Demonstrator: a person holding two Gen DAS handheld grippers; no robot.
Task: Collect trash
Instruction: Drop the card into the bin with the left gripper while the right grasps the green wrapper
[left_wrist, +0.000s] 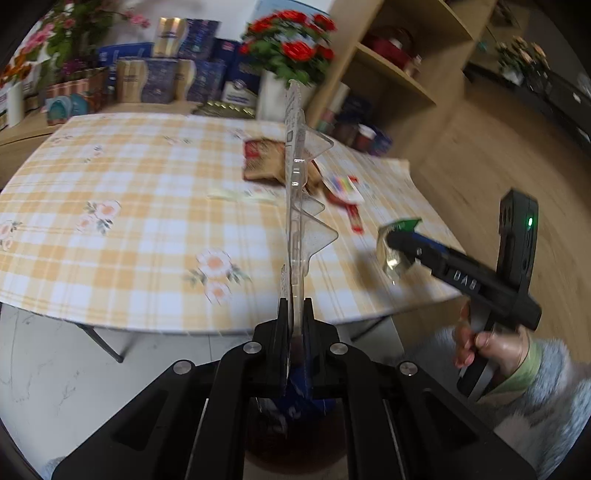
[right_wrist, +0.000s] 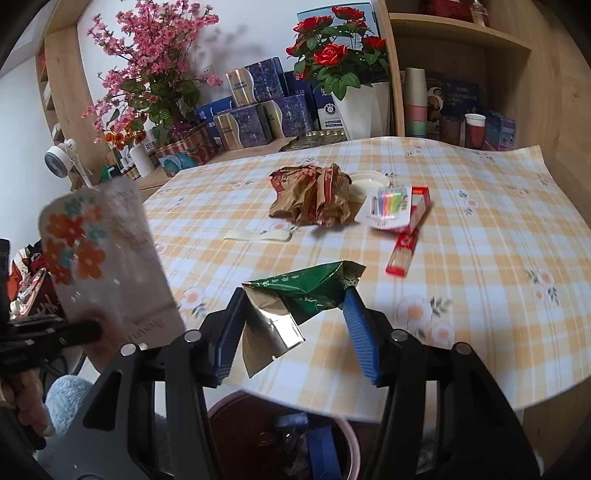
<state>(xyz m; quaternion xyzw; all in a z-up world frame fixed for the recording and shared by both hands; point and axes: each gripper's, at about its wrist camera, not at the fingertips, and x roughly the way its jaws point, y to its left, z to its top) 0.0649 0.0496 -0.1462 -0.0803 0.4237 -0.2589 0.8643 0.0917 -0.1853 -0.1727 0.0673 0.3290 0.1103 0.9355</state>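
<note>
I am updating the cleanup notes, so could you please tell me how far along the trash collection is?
Done: some trash already sits in the bin. In hand: the left gripper grips a clear plastic package; the right gripper holds a green foil wrapper. Left on the table: crumpled brown bag, candle pack, red box.

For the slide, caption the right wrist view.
Right gripper grips a green foil wrapper above the bin, trash remaining on the checked table.

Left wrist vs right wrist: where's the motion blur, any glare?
Left wrist: table edge and the person's sleeve smeared, clear plastic pack fairly sharp. Right wrist: flowered pack blurred, green foil wrapper crisp, its silver lining glinting.
</note>
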